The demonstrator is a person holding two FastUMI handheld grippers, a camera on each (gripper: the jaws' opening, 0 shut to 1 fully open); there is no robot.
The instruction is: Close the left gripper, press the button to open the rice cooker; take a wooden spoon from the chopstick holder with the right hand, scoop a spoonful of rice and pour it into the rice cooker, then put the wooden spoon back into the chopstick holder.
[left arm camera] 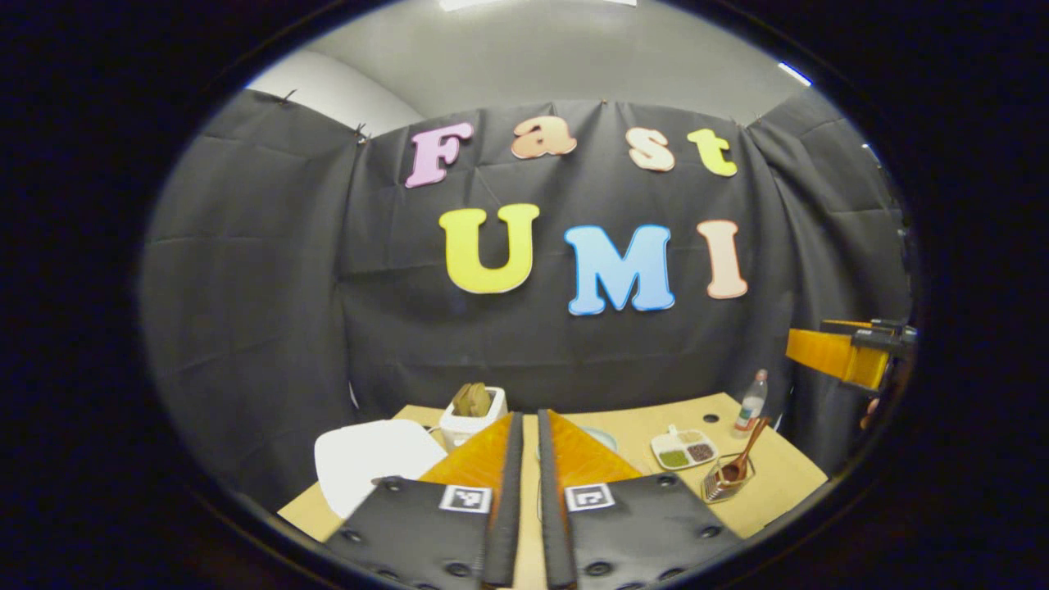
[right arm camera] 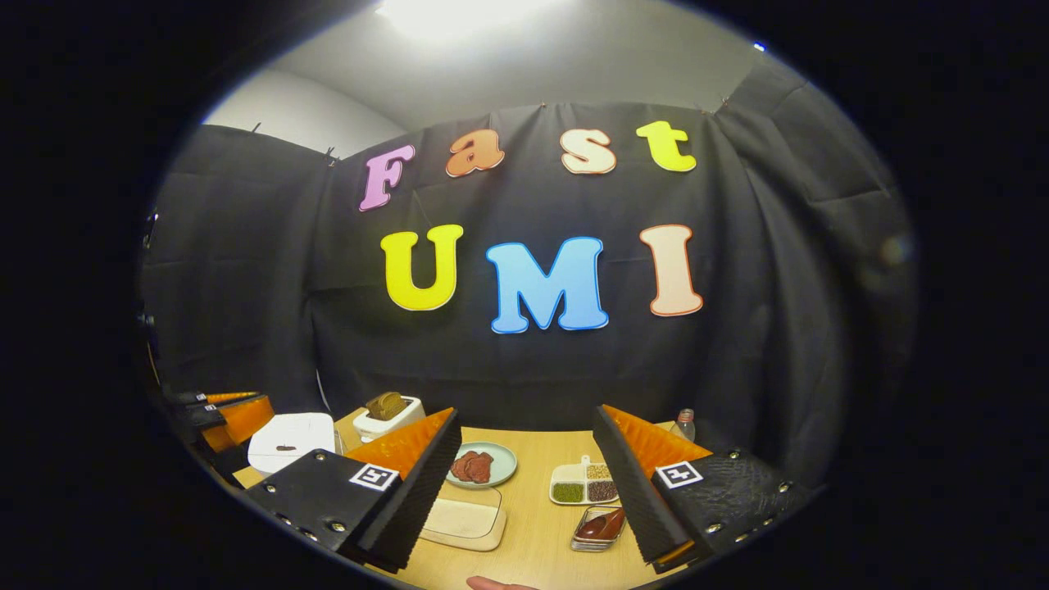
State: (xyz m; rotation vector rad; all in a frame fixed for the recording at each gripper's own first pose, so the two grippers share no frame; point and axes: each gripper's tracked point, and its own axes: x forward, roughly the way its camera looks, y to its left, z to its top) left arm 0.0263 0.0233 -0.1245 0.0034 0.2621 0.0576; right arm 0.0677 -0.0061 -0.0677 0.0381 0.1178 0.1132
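Observation:
The white rice cooker (left arm camera: 373, 459) stands with its lid down at the table's left, just left of my left gripper (left arm camera: 530, 418), whose fingers lie side by side with nothing between them. The same rice cooker (right arm camera: 291, 438) sits beyond the left finger in the right gripper view. A wooden spoon (left arm camera: 742, 459) stands in the wire chopstick holder (left arm camera: 725, 482) near the right front edge. My right gripper (right arm camera: 526, 414) hangs open and empty above the table, with the chopstick holder (right arm camera: 598, 527) low beside its right finger. A shallow cream box (right arm camera: 463, 516) lies below it.
A white toaster with bread (left arm camera: 471, 406) stands at the back left. A plate of red food (right arm camera: 482, 465), a divided dish of grains (right arm camera: 583, 483) and a small bottle (right arm camera: 684, 424) sit on the wooden table (right arm camera: 533, 541). A fingertip (right arm camera: 492, 583) shows at the bottom edge.

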